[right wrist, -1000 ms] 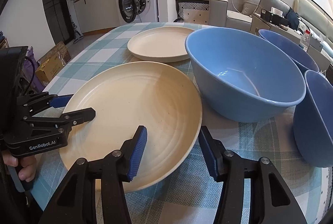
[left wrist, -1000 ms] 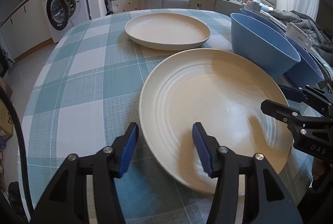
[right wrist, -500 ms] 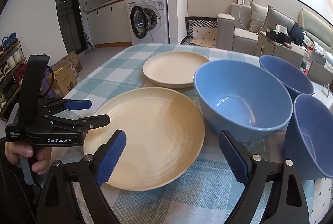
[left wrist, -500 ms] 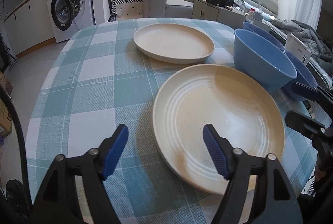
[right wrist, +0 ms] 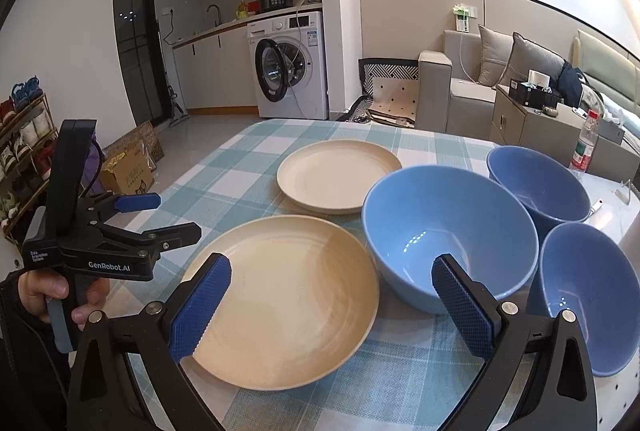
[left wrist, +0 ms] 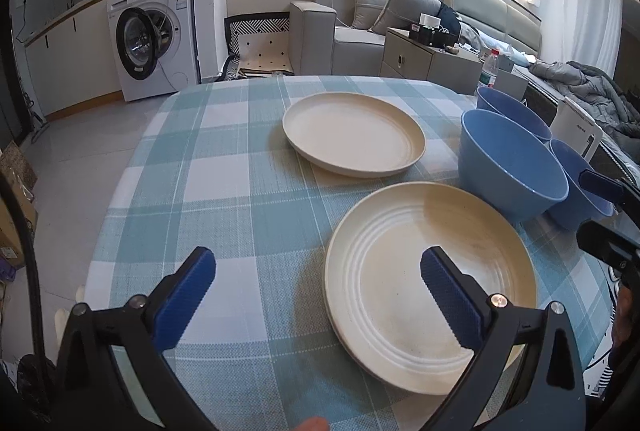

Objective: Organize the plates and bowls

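Observation:
Two cream plates lie on the checked table: a near plate (left wrist: 432, 283) (right wrist: 284, 295) and a far plate (left wrist: 352, 133) (right wrist: 338, 175). Three blue bowls stand to their right: a large one (right wrist: 448, 235) (left wrist: 512, 167), one behind it (right wrist: 538, 181), one at the near right (right wrist: 588, 295). My left gripper (left wrist: 318, 297) is open and empty, raised over the near plate's left rim; it also shows in the right wrist view (right wrist: 168, 217). My right gripper (right wrist: 332, 311) is open and empty above the near plate and the large bowl.
The table's left edge (left wrist: 120, 191) drops to a tiled floor. A washing machine (left wrist: 154, 35) and a grey sofa (left wrist: 360, 27) stand beyond the table. A water bottle (right wrist: 584, 147) and small white items lie past the bowls on the right.
Both grippers have pulled back and risen from the near plate, and both have opened wider. The plates and bowls have not moved.

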`<state>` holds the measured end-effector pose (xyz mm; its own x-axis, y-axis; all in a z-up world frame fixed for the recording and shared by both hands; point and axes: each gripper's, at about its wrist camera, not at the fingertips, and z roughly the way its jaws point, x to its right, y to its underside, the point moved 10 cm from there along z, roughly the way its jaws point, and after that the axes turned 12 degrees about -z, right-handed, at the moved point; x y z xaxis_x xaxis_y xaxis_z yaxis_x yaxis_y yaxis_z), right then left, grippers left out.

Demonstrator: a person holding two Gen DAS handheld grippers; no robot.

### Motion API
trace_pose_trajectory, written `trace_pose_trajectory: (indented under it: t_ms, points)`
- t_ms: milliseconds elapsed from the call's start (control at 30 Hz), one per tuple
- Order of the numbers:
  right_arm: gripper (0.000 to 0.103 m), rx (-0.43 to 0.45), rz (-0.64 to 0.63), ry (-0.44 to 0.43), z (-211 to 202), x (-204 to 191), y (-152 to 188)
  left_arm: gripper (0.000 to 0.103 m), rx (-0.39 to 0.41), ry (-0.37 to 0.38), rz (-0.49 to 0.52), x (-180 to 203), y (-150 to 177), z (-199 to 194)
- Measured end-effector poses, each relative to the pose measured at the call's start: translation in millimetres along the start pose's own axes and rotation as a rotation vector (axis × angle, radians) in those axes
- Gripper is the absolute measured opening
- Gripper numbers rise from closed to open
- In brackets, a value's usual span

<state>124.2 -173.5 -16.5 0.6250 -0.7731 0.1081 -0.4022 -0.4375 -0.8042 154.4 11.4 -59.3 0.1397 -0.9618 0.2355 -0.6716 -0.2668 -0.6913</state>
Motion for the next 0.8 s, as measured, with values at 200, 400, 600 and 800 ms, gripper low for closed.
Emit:
trace_pose_trajectory:
  t_ms: [200, 400, 600, 800]
  points:
    - [0.102, 0.015, -0.017, 0.001, 0, 7, -16, 0.103, 0.009, -0.015, 0.001, 1, -10, 4]
    - [0.102, 0.017, -0.008, -0.013, 4, 13, -31, 0.103, 0.013, -0.015, -0.021, -1, -21, 8]
    - [0.102, 0.009, 0.014, -0.011, 10, 26, -42, 0.103, 0.021, -0.012, -0.047, -5, -35, 12]
    - [0.102, 0.009, 0.021, -0.008, 16, 36, -55, 0.103, 0.026, -0.032, -0.046, -9, -47, 17]
